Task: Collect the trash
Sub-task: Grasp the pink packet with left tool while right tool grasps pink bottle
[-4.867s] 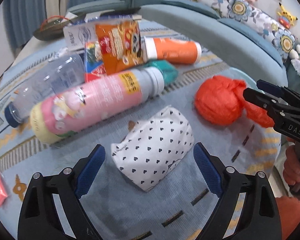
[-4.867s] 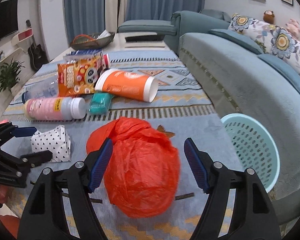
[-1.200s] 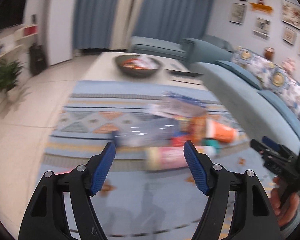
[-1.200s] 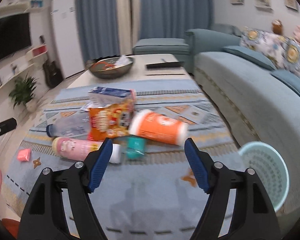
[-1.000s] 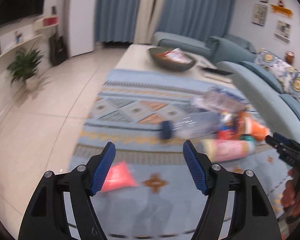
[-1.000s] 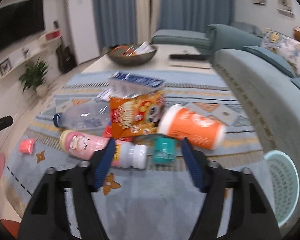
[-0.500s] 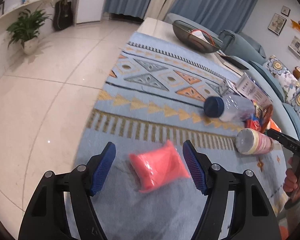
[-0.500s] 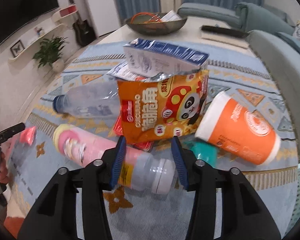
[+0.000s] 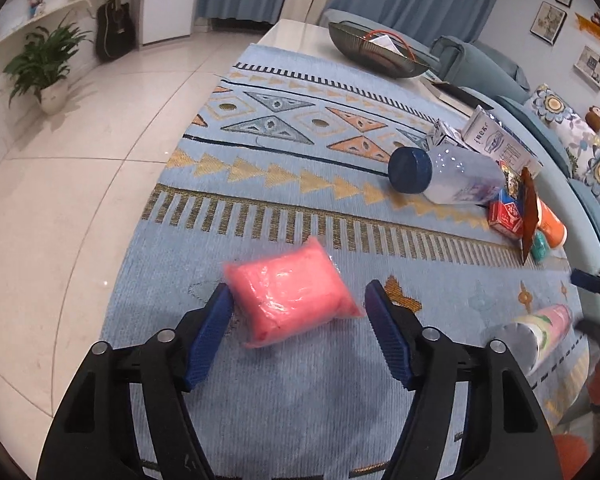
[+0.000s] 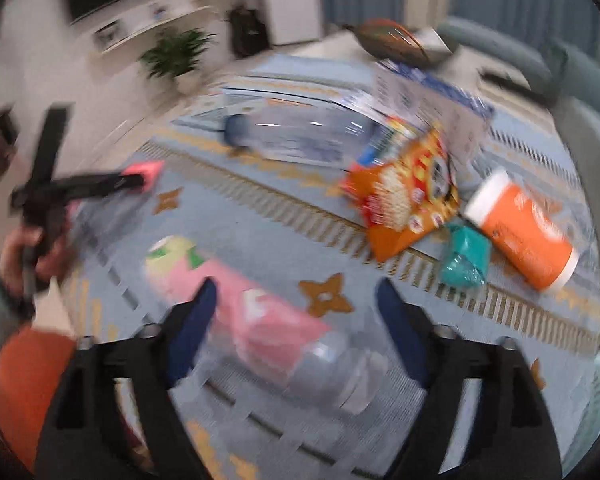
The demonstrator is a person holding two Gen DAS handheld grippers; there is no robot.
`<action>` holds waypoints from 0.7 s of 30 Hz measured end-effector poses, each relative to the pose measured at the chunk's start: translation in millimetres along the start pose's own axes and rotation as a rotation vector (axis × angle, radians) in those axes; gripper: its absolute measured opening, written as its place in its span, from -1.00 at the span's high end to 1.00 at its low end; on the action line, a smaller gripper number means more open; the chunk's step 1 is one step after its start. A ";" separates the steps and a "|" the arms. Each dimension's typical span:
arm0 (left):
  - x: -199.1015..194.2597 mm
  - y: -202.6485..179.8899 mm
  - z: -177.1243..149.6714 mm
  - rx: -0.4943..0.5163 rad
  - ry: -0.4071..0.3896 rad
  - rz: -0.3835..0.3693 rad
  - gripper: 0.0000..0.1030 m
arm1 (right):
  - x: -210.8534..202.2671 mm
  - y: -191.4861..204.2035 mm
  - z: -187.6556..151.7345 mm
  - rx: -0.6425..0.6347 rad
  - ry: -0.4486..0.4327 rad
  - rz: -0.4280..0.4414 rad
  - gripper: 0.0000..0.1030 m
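Note:
A pink plastic packet lies on the blue patterned rug. My left gripper is open, its blue pads on either side of the packet's near end, not touching it. The packet also shows in the blurred right wrist view. My right gripper is open just above a pink bottle with a grey cap lying on the rug; that bottle also shows at the right in the left wrist view.
Further trash lies on the rug: a clear bottle with a blue cap, an orange snack bag, an orange cup, a teal packet and a white carton. A dark bowl sits on a table. Tile floor lies to the left.
My left gripper has moved closer to the pink packet, which now sits between its pads. My right gripper has swung down and left from the snack bag to over the pink bottle.

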State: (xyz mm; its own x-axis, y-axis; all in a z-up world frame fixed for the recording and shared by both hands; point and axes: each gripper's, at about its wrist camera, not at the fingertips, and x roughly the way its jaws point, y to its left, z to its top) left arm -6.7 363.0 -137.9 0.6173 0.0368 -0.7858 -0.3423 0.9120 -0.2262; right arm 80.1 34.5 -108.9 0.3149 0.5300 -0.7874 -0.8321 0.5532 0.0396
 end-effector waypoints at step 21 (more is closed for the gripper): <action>2.3 -35.6 -11.9 0.113 -0.005 -0.031 -0.44 | 42.2 -18.8 -7.5 0.139 0.141 -0.108 0.12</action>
State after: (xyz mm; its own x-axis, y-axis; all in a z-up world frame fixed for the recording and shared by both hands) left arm -1.5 325.7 -138.4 0.6297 0.0097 -0.7767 -0.2411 0.9530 -0.1836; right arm 105.6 41.6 -147.4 0.3241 0.3730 -0.8694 -0.7228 0.6905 0.0268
